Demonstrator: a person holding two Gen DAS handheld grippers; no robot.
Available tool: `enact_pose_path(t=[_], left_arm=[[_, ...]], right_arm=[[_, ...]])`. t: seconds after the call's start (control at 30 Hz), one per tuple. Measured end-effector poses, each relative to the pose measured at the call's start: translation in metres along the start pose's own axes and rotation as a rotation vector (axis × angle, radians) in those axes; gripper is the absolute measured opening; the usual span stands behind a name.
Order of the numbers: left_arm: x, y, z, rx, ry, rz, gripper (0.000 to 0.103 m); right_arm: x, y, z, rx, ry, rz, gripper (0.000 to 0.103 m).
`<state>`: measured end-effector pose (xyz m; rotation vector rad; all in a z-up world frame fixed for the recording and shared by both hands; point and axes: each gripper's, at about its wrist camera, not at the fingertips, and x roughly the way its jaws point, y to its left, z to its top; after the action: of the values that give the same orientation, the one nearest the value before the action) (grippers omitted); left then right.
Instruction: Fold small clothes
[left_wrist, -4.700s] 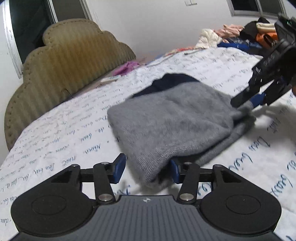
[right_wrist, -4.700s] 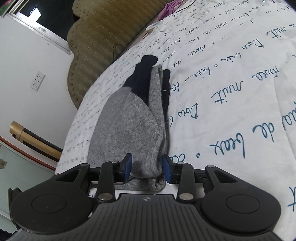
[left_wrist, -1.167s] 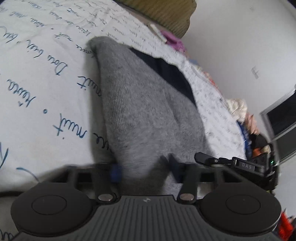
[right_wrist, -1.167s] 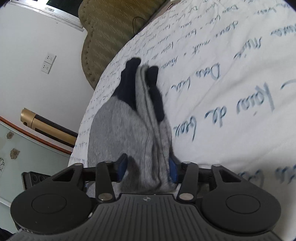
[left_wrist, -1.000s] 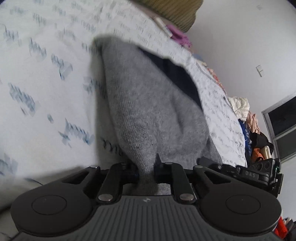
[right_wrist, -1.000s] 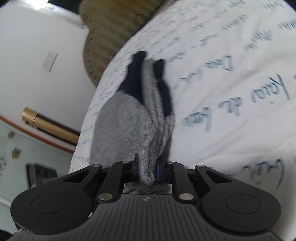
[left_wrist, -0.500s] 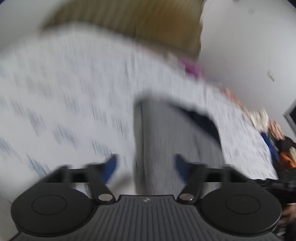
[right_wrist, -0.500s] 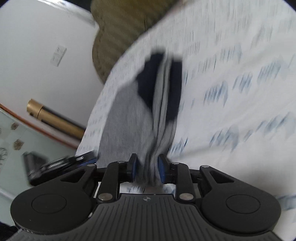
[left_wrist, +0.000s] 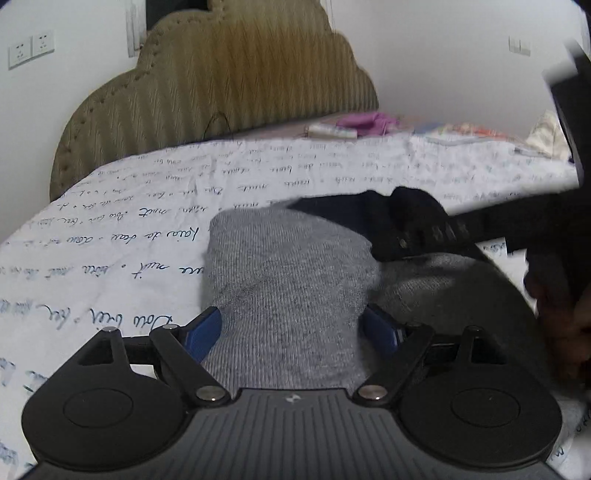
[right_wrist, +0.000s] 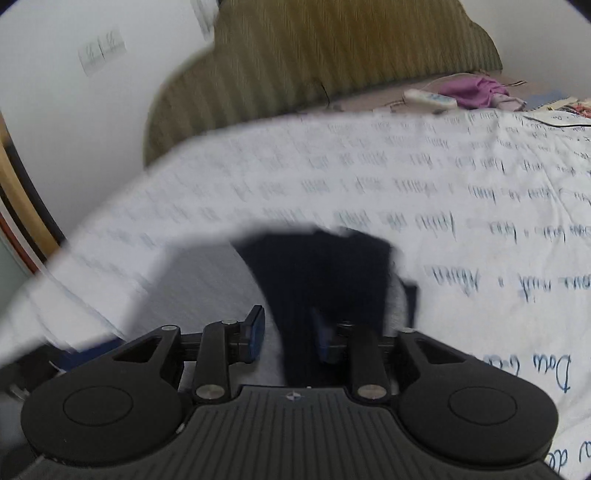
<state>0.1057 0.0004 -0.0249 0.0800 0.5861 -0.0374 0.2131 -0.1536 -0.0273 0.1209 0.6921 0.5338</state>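
Observation:
A grey knit garment (left_wrist: 288, 280) with a navy end (left_wrist: 332, 210) lies folded on the white bedsheet (left_wrist: 110, 236) printed with blue script. My left gripper (left_wrist: 293, 326) stands open wide; the grey fabric runs between its blue pads (left_wrist: 207, 328) without being pressed. My right gripper (right_wrist: 288, 336) has its jaws closing on the garment, and the navy fabric (right_wrist: 325, 273) fills the gap and drapes over one pad. In the left wrist view the right gripper (left_wrist: 424, 232) reaches in from the right, over the navy end. The right wrist view is blurred.
An olive padded headboard (left_wrist: 221, 81) stands behind the bed. A purple cloth (left_wrist: 365, 120) and a white remote (left_wrist: 332, 131) lie at the head of the bed. Loose clothes (left_wrist: 546, 136) sit at the far right. A hand (left_wrist: 569, 317) shows at the right edge.
My left gripper has let go of the grey fabric and opened wide. Both views have swung round to face the headboard. The right gripper has carried its end across, still gripping.

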Motion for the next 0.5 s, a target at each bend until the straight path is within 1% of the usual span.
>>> enact_pose_path(t=[0.03, 0.1, 0.17, 0.3, 0.37, 0.4, 0.43, 0.5], left_arm=[[0.001, 0.002, 0.0, -0.014, 0.007, -0.009, 0.085], [0.004, 0.006, 0.0, -0.031, 0.015, -0.015, 0.087], [0.009, 0.008, 0.001, -0.042, 0.021, -0.012, 0.089], [0.006, 0.008, 0.0, -0.048, 0.019, -0.014, 0.089], [0.008, 0.008, 0.001, -0.051, 0.02, -0.011, 0.089], [0.008, 0.008, 0.001, -0.054, 0.02, -0.008, 0.089], [0.008, 0.008, 0.001, -0.056, 0.019, -0.007, 0.09], [0.008, 0.007, 0.001, -0.055, 0.02, -0.003, 0.09]], right_arm=[[0.0, -0.003, -0.008, -0.021, -0.044, 0.018, 0.025], [-0.006, -0.007, -0.018, -0.001, -0.072, 0.028, 0.025], [-0.006, -0.004, -0.022, -0.035, -0.083, 0.016, 0.025], [-0.008, 0.002, -0.02, -0.086, -0.09, 0.003, 0.025], [-0.018, 0.002, -0.015, -0.06, -0.091, -0.007, 0.025], [-0.024, 0.002, -0.012, -0.03, -0.097, -0.022, 0.027], [-0.034, 0.003, -0.009, -0.002, -0.116, -0.034, 0.03], [-0.058, 0.011, -0.007, 0.002, -0.185, -0.032, 0.035]])
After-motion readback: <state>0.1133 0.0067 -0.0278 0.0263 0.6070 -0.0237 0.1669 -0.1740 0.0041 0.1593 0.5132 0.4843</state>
